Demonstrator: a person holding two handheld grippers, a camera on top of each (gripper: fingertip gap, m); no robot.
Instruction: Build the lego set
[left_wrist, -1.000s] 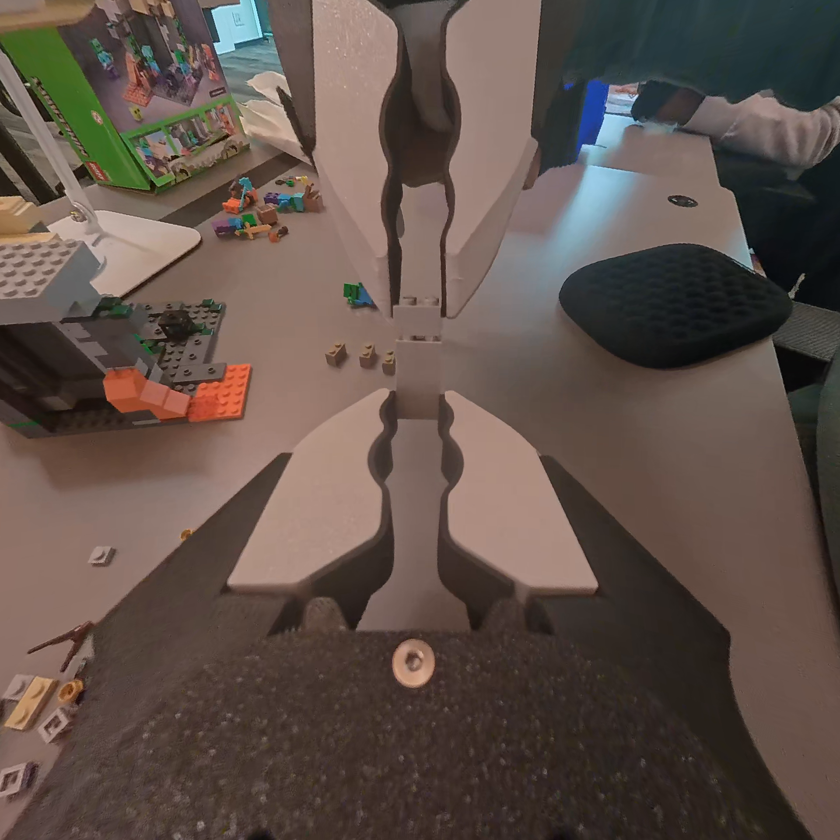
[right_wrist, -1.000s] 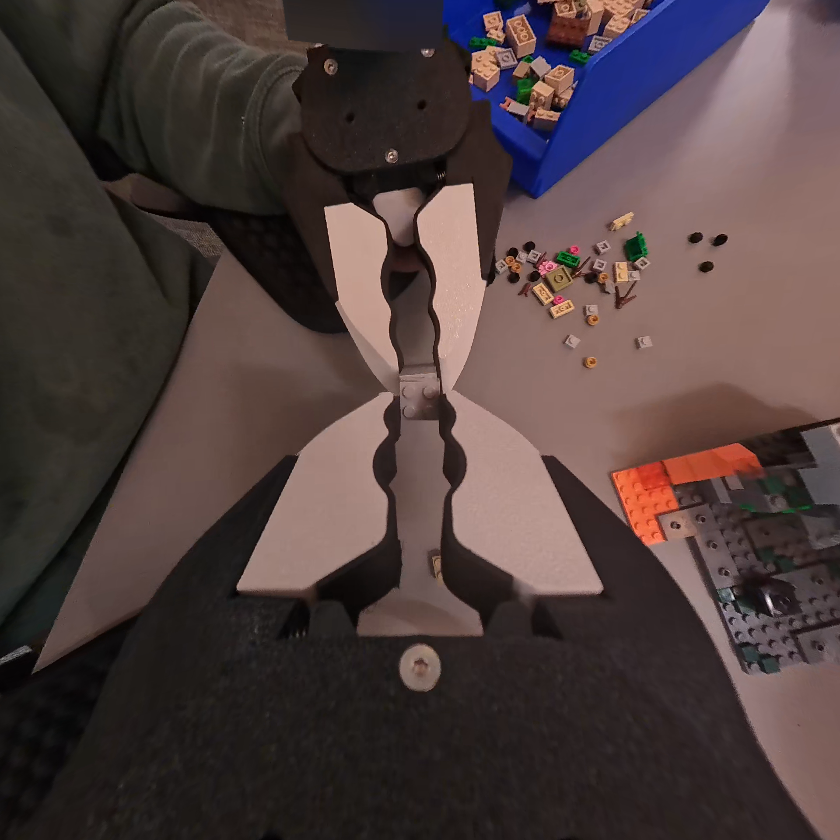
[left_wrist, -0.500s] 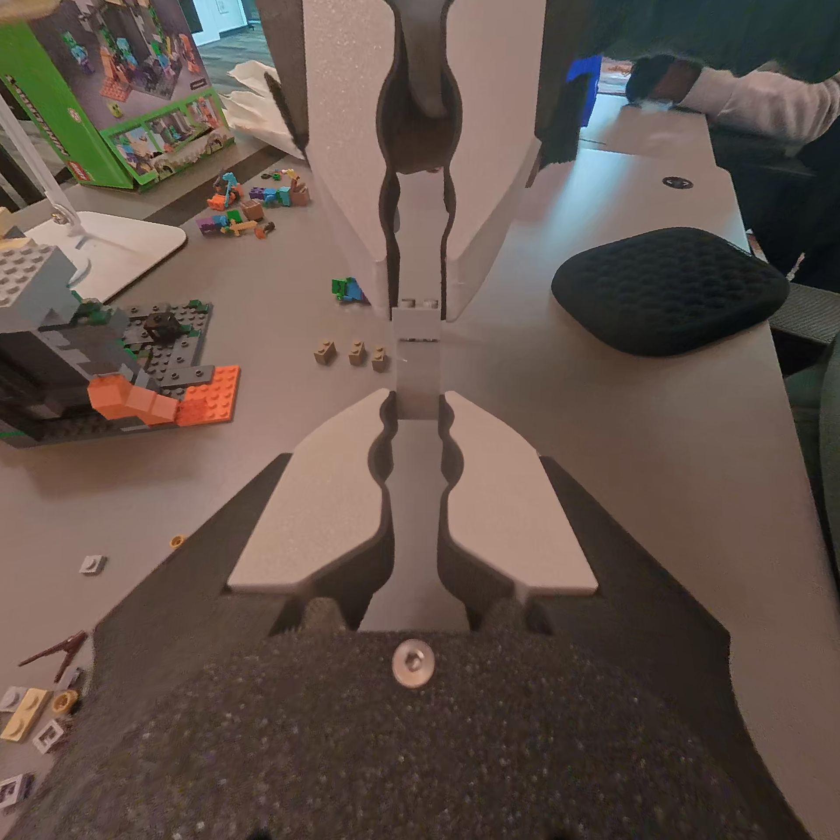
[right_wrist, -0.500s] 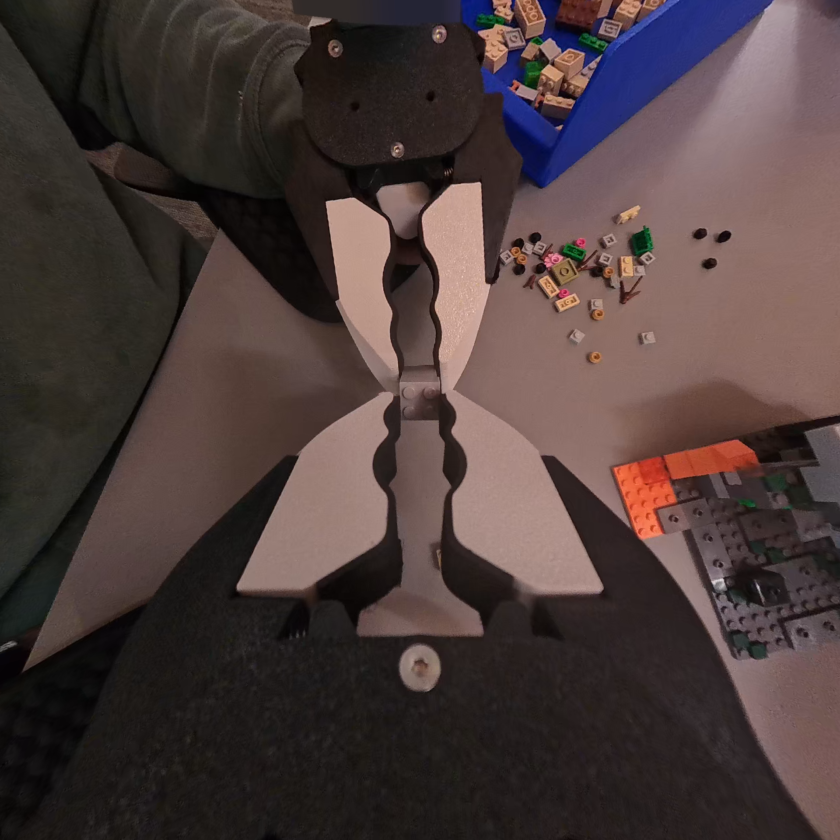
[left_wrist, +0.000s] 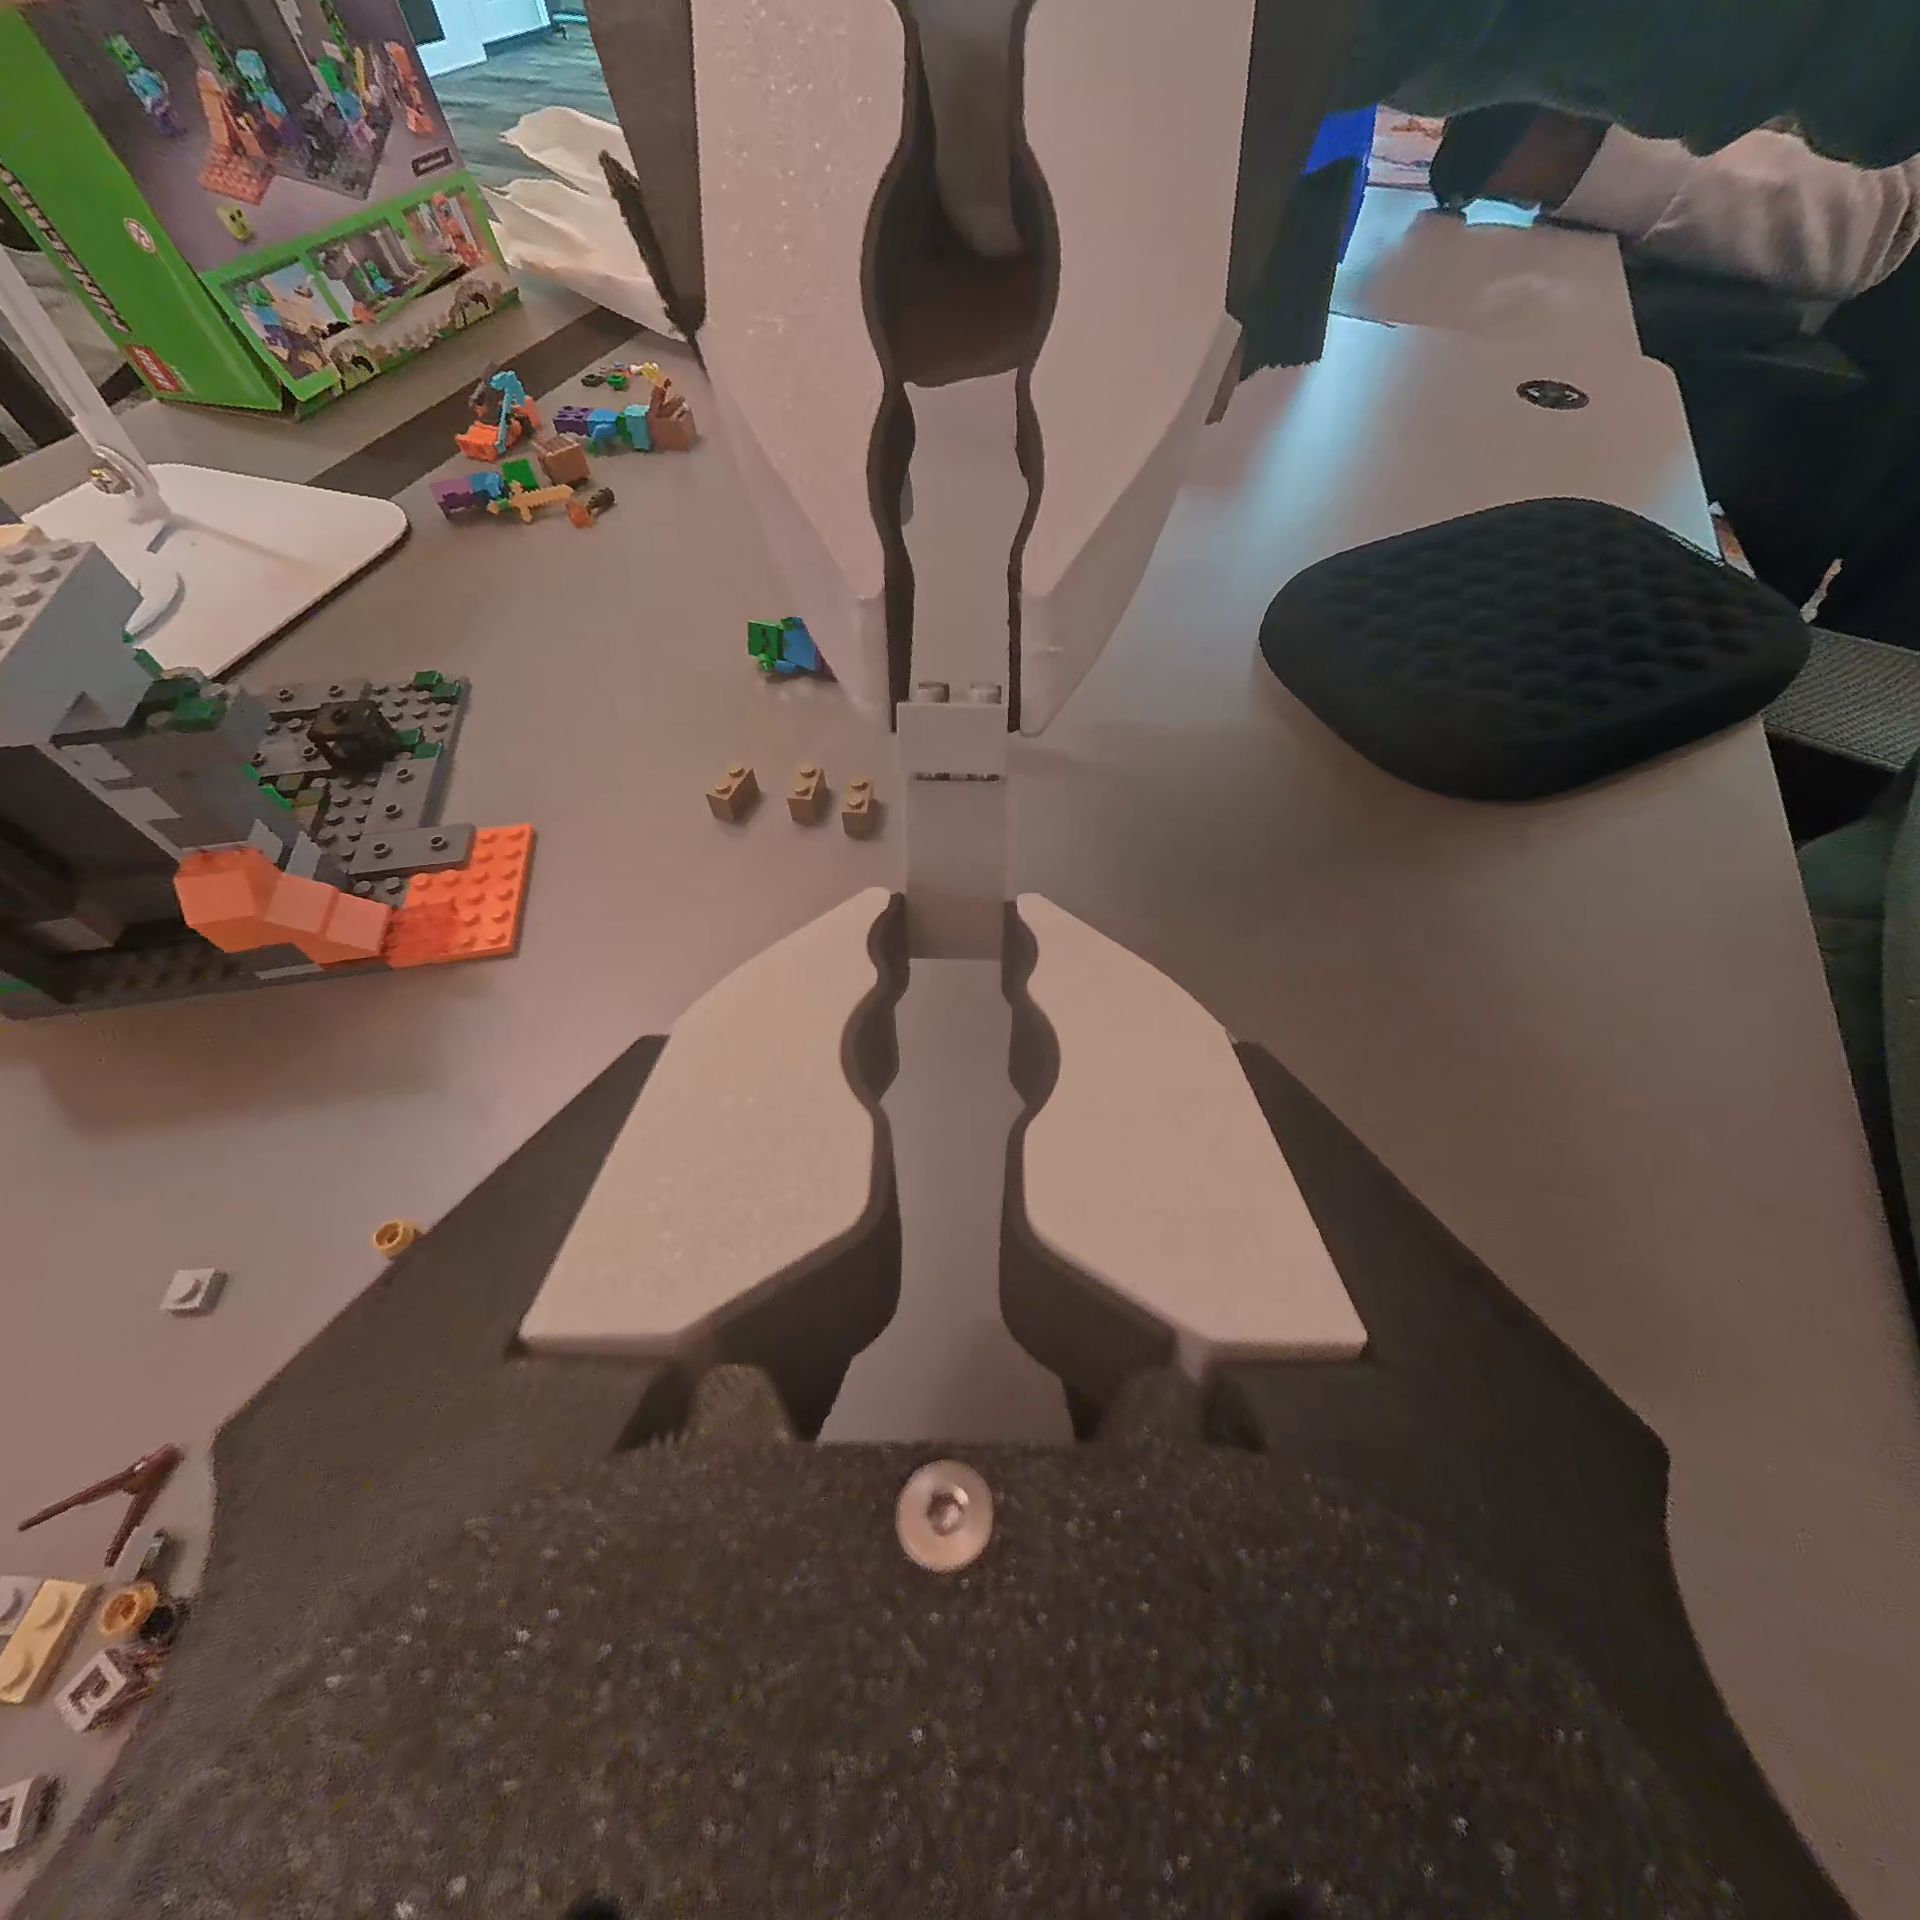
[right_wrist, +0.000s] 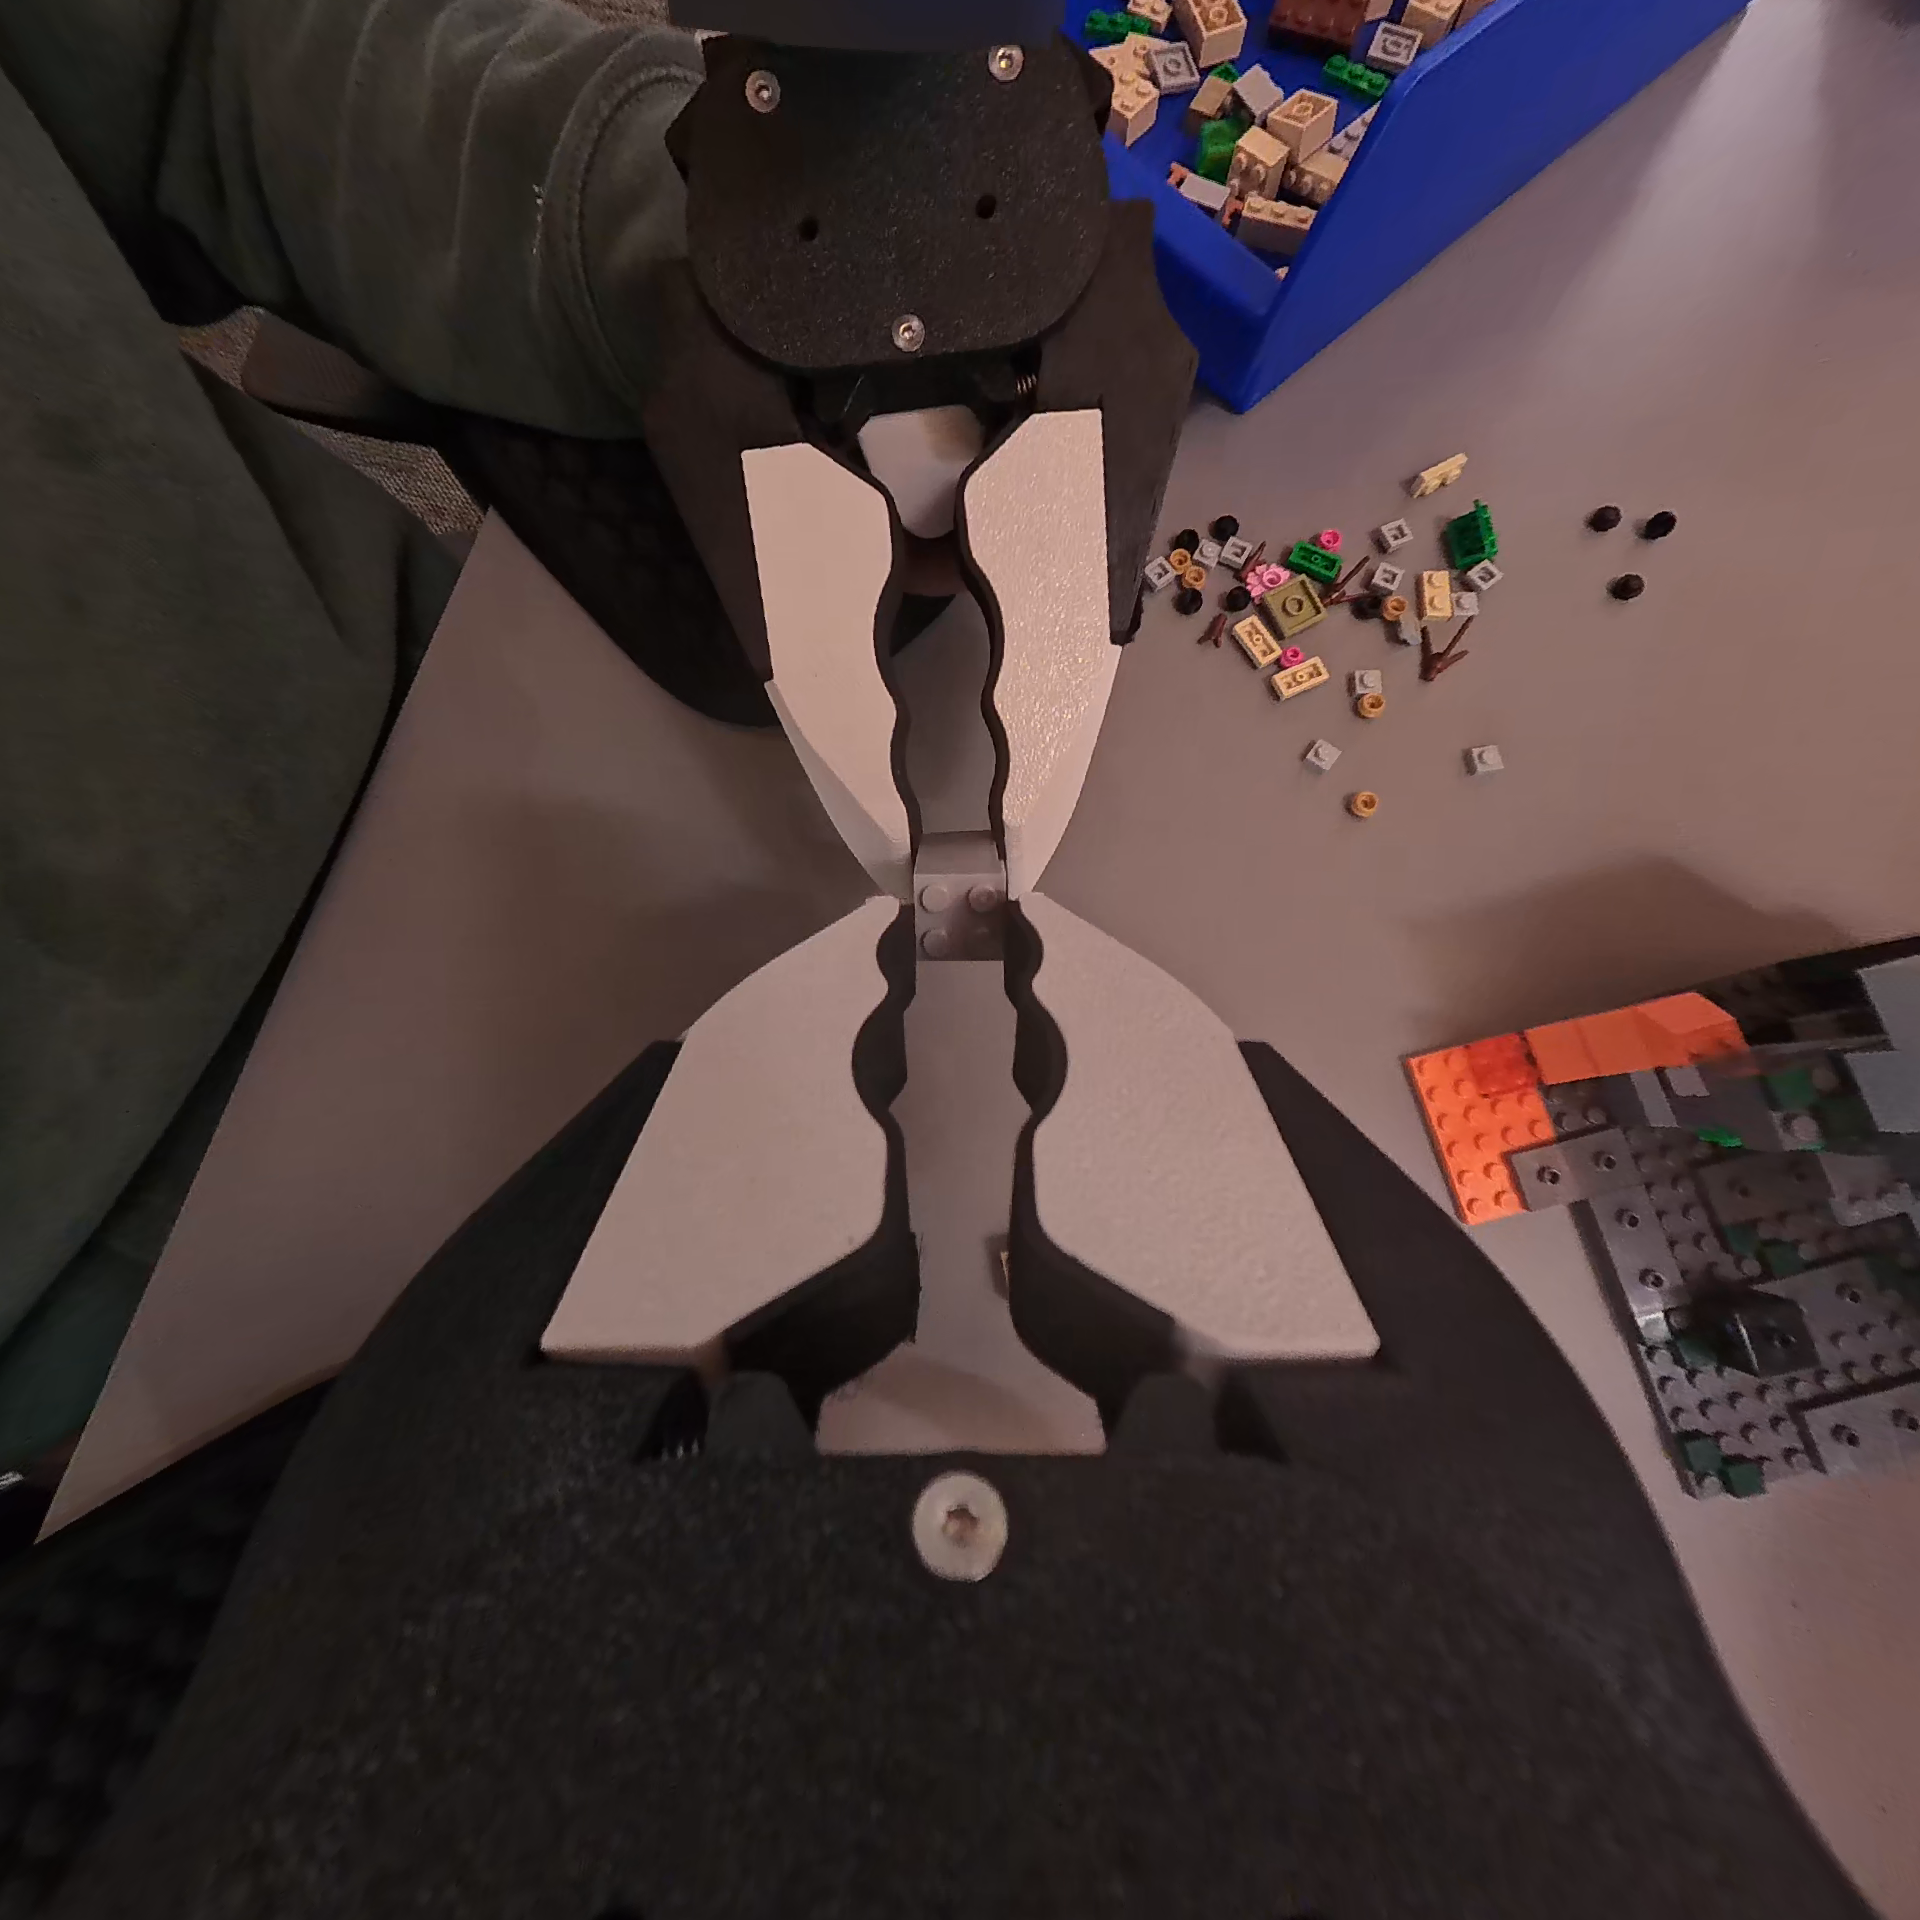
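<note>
My left gripper is shut on a light grey brick, held above the grey table. My right gripper faces it tip to tip and is shut on a second light grey brick with studs on its far end. The two bricks meet end to end with a thin dark seam between them. In the right wrist view my right gripper clamps the studded grey brick, and the left gripper holds the other brick right behind it.
A partly built brick model with an orange plate stands at left, with three tan bricks near the grippers. A green box, a white stand base and a black mesh pad are farther off. A blue bin of bricks and loose small pieces lie nearby. Both grippers' tips are close together, under 4 cm apart.
Both grippers keep their hold on the grey bricks, pressed end to end. The pair has drifted slightly over the table; the grasps look the same.
</note>
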